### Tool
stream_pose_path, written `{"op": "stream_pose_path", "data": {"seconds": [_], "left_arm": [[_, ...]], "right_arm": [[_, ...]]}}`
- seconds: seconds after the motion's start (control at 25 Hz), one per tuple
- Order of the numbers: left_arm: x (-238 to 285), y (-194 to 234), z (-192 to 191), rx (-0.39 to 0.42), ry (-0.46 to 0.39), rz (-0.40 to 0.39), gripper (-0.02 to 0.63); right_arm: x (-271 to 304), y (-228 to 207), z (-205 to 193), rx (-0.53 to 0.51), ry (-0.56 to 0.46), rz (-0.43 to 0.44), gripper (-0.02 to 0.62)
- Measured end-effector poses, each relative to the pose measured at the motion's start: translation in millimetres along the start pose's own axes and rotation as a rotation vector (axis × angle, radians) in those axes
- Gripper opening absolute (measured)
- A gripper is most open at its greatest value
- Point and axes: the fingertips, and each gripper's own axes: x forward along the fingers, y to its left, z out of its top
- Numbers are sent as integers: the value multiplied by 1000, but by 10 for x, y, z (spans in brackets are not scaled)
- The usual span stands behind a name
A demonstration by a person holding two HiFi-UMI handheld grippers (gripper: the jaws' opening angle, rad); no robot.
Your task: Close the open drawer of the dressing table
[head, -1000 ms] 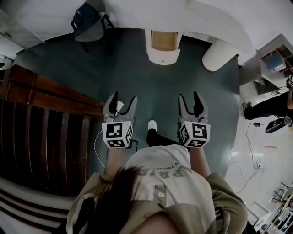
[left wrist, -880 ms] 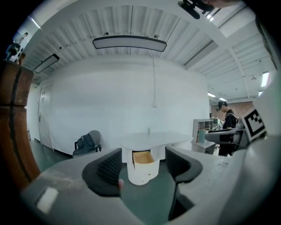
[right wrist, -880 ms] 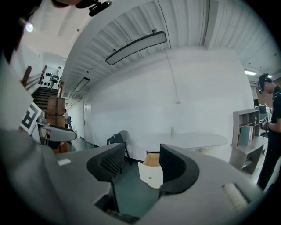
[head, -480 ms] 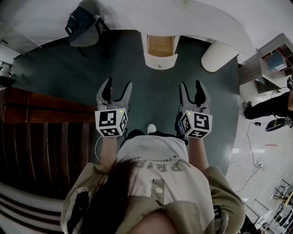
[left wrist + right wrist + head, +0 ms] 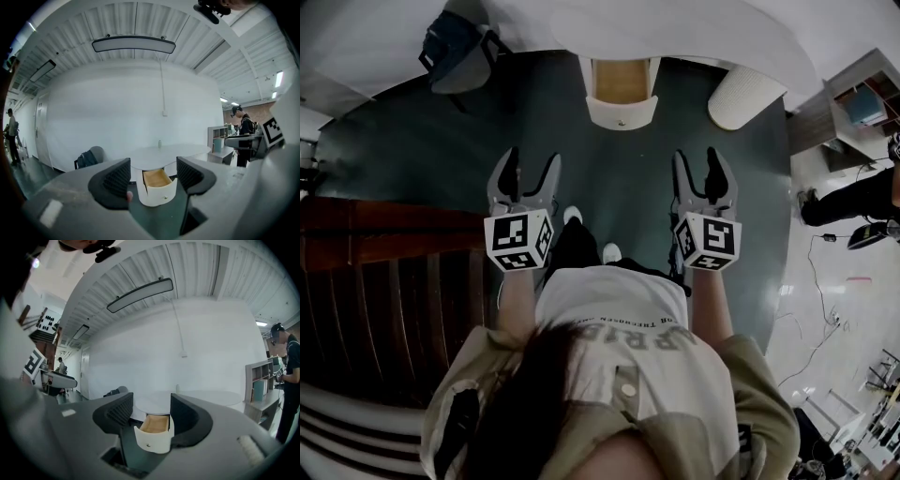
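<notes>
Head view: nearest the camera are the person's pale shirt and both forearms, reaching forward. The left gripper (image 5: 530, 167) and the right gripper (image 5: 697, 164) hang side by side over the dark green floor (image 5: 422, 159), well apart from each other, with each marker cube toward the body. A white shoe (image 5: 572, 216) shows between them. A dark wooden slatted frame (image 5: 394, 272) lies along the left.

In the left gripper view the fingers (image 5: 114, 180) stand wide apart and hold nothing. In the right gripper view the fingers (image 5: 116, 414) are spread just as wide, also empty.

Farther on, the open drawer (image 5: 622, 94) juts out from under the white dressing table (image 5: 694, 37). Its curved white front carries a small knob, and its light wooden inside is exposed. Both gripper views frame it in the gap between the fingers, well apart from them.

A round white pedestal (image 5: 741, 94) stands under the worktop, just right of the drawer. A chair with a dark backpack (image 5: 455, 52) sits at the far left by the wall. A person (image 5: 853, 211) stands at the right, near some shelving.
</notes>
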Motion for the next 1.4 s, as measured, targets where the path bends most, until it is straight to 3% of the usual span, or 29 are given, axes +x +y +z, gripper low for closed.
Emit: {"op": "stream_pose_path", "data": {"seconds": [0.32, 0.76, 1.2, 1.4], "left_arm": [[203, -85, -38, 24, 24, -65, 321], [868, -23, -107, 31, 28, -146, 321], [1587, 339, 50, 42, 8, -183, 321], [1838, 578, 5, 44, -2, -178, 321]], "right_arm": [[187, 1, -83, 10, -7, -1, 239], [936, 59, -279, -28, -12, 6, 239], [1628, 60, -446, -29, 2, -38, 239], [1899, 99, -698, -24, 25, -57, 239]]}}
